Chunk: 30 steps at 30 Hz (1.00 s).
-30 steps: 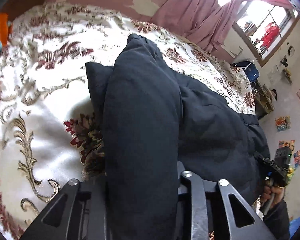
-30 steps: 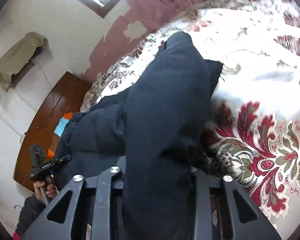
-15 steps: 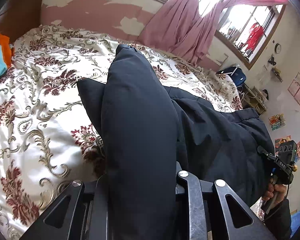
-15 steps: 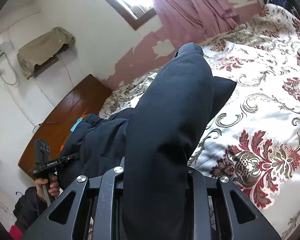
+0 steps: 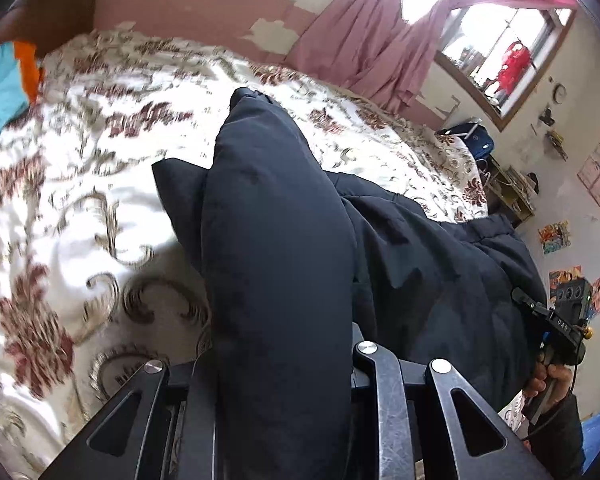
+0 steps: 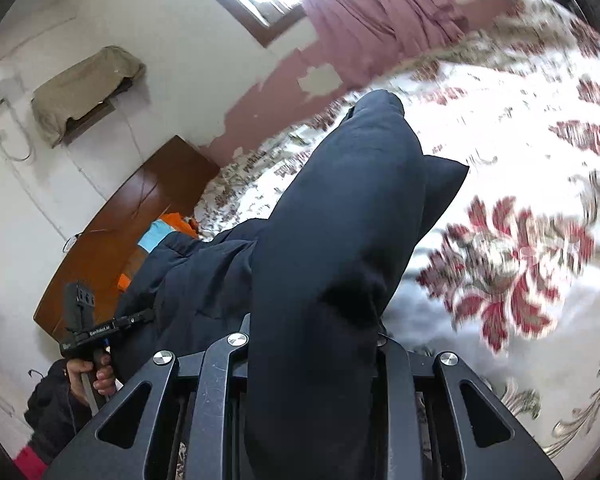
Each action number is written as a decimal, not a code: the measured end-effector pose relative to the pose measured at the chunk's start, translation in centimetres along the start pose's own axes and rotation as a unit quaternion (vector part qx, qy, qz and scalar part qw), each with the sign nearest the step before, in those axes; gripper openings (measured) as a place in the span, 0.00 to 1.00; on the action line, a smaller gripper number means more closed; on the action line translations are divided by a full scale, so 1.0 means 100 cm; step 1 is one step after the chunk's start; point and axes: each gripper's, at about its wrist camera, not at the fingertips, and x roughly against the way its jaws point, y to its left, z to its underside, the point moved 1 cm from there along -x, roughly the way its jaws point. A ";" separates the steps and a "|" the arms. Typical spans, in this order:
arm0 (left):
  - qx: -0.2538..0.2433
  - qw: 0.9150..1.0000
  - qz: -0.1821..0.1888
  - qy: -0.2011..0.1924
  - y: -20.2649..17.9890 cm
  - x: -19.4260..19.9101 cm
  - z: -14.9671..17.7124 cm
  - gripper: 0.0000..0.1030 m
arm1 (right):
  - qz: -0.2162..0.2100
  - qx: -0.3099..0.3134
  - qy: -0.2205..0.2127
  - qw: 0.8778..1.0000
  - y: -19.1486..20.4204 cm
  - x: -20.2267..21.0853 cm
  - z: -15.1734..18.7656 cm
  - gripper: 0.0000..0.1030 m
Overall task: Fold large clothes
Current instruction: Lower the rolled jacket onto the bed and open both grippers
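A dark navy padded jacket (image 5: 276, 240) hangs between both grippers over the floral bed cover (image 5: 80, 208). In the left wrist view, my left gripper (image 5: 276, 356) is shut on a thick fold of the jacket, which hides the fingertips. My right gripper (image 5: 532, 304), held by a hand, grips the jacket's other end at the far right. In the right wrist view, my right gripper (image 6: 312, 344) is shut on a bulging fold of the jacket (image 6: 340, 220). The left gripper (image 6: 140, 316) holds the fabric at the lower left. Part of the jacket still trails on the bed cover (image 6: 520, 140).
A wooden headboard (image 6: 132, 220) stands at one end of the bed, with blue and orange cloth (image 5: 4, 88) beside it. Pink curtains (image 5: 380, 48) hang at the window behind. A low shelf with a blue bag (image 5: 476, 144) stands past the bed's far corner.
Both grippers have risen and drawn back with the jacket still gripped. The bed looks farther off, and more of the wall and window shows. The jacket's held edge has lifted off the cover.
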 end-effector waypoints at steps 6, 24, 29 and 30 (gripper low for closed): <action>0.053 0.998 0.036 -0.018 0.042 -0.016 0.024 0.27 | -0.001 -0.045 -0.004 0.999 -0.042 -0.008 0.022 0.29; 0.090 0.991 -0.088 -0.038 0.044 0.020 0.025 0.91 | 0.156 -0.012 -0.046 0.987 -0.013 0.014 0.033 0.97; 0.045 0.993 -0.102 -0.047 0.018 0.037 0.030 0.93 | 0.172 0.005 -0.067 0.983 0.009 0.034 0.026 0.98; 0.033 0.993 -0.104 -0.050 0.011 0.039 0.030 0.93 | 0.176 0.008 -0.067 0.982 0.011 0.037 0.027 0.98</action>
